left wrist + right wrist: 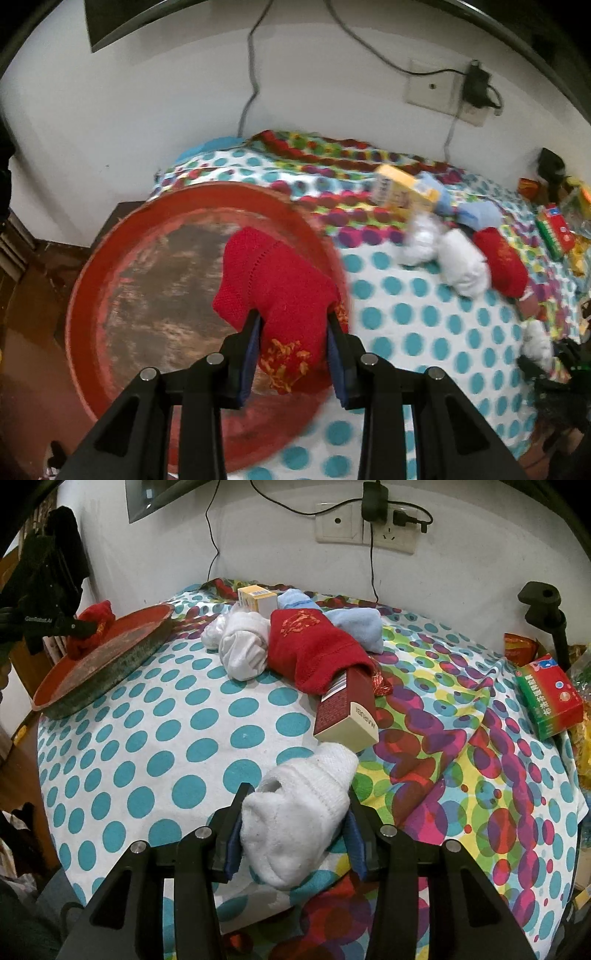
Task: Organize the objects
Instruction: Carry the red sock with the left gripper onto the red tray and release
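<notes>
My left gripper (293,325) is shut on a red sock (277,288) and holds it over a worn red round tray (147,280); the same gripper, sock (92,627) and tray (110,657) show at the left of the right wrist view. My right gripper (295,805) is shut on a rolled white sock (295,812) just above the dotted bedspread (166,738). Further back lie another red sock (314,646) over a maroon box (347,709), a white sock bundle (243,646), a light blue sock (362,627) and a yellow box (256,598).
A green and red box (550,698) and snack packets sit at the right edge. A black stand (546,609) rises at the far right. The wall behind has a socket (365,528) with a charger and hanging cables.
</notes>
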### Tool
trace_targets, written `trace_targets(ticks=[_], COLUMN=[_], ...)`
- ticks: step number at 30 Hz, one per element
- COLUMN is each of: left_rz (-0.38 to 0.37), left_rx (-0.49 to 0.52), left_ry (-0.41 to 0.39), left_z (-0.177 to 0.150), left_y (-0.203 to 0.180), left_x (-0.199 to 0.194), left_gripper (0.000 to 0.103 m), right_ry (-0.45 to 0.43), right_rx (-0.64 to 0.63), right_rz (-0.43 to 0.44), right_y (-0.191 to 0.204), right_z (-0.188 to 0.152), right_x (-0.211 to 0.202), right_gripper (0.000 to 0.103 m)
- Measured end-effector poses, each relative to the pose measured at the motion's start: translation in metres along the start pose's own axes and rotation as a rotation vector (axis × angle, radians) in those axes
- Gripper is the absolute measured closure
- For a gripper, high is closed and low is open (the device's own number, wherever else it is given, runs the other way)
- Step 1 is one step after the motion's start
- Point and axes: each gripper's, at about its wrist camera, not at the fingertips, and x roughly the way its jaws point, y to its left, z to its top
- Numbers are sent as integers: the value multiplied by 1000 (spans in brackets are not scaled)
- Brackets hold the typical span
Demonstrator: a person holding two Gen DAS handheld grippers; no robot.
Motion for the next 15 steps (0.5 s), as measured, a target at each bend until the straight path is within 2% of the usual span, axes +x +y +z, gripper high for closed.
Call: trace_targets(ticks=[10,12,15], left_rz=[71,61,87], left_rx=[-48,-30,6], left_ry=[7,15,24], left_z=[14,18,25], left_y=[82,92,103], left_x=[29,36,46], left_gripper=[69,69,69], right_ry=[6,6,6], right_rx=[-20,-21,-20], right_rz=[-18,-20,-20], right_y=[3,4,3], right_z=[1,1,1], right_x=[1,1,1], right_gripper=[56,56,55])
